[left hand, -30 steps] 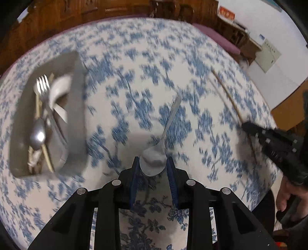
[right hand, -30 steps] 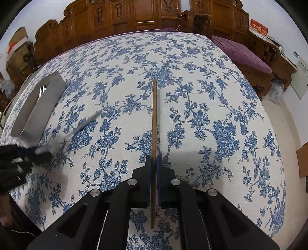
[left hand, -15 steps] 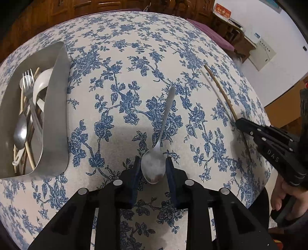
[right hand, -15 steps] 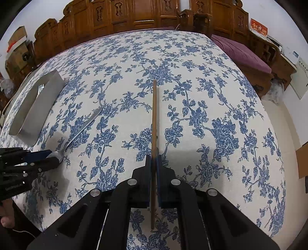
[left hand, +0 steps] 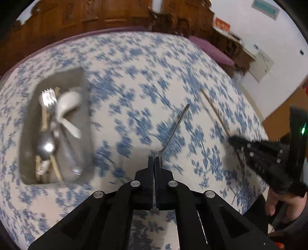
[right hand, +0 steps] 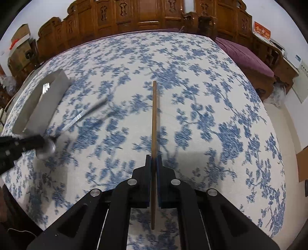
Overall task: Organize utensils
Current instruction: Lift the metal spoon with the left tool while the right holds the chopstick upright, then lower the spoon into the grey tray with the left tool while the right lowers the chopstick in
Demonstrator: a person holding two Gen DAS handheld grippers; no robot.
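My left gripper (left hand: 154, 160) is shut on the bowl of a metal spoon (left hand: 174, 128), held edge-on, its handle pointing forward above the floral tablecloth. The spoon (right hand: 77, 118) also shows at the left of the right wrist view, lifted. My right gripper (right hand: 154, 159) is shut on a wooden chopstick (right hand: 154, 115) that points straight ahead. A metal tray (left hand: 27, 134) to the left holds a fork (left hand: 48, 98), spoons and chopsticks. The right gripper (left hand: 233, 139) shows at the right of the left wrist view.
The round table with the blue floral cloth (right hand: 211, 107) fills both views. Carved wooden furniture (right hand: 134, 15) stands behind it. A purple cushioned bench (right hand: 244, 55) is at the far right. The tray (right hand: 46, 102) sits near the table's left edge.
My left gripper has closed on the spoon's bowl and lifted it, turning it edge-on. The left view has swung and blurred. The right gripper still holds the chopstick.
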